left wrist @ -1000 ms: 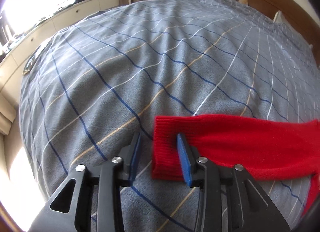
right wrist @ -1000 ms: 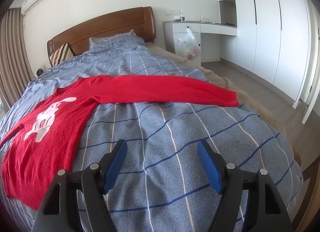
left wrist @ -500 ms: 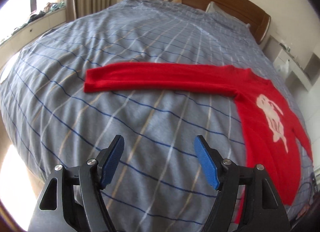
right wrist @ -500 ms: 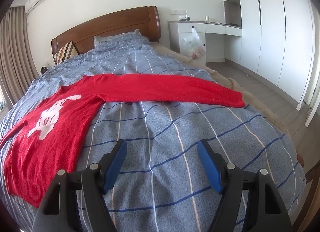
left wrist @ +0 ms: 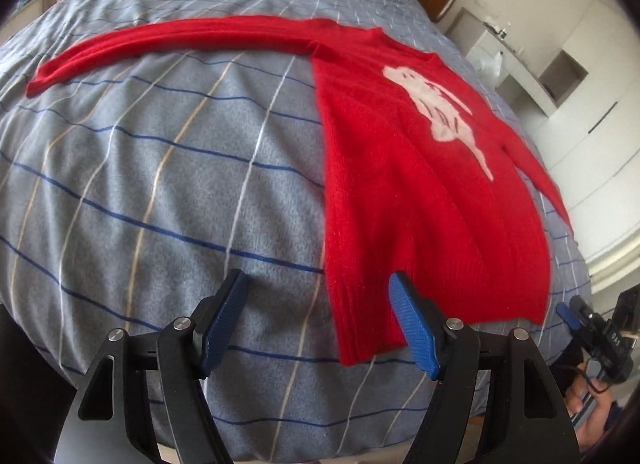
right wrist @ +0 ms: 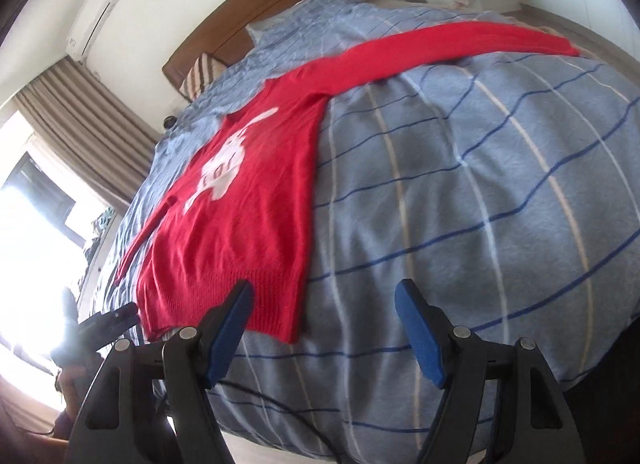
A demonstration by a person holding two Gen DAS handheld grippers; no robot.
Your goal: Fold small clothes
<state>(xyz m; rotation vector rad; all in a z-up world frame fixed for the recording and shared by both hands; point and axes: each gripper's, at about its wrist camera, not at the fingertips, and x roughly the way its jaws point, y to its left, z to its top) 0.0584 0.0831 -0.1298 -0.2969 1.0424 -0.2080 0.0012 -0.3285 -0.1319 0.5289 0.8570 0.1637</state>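
Note:
A red sweater with a white figure on its chest lies flat, face up, on the bed, both sleeves stretched out sideways. My left gripper is open just above the hem's left corner, with only that corner and bedding seen between its fingers. In the right wrist view the sweater lies to the left, and my right gripper is open over the hem's right corner, holding nothing. Each view catches the other gripper at its edge: the right one and the left one.
The bed cover is grey-blue with blue, white and tan lines and drops away at the near edge. A wooden headboard and pillows stand at the far end. A white desk is on the right and curtains on the left.
My left gripper let go of the sleeve cuff, opened wider and swung across to the sweater's hem. The right gripper stayed open while tilting and turning left toward the hem.

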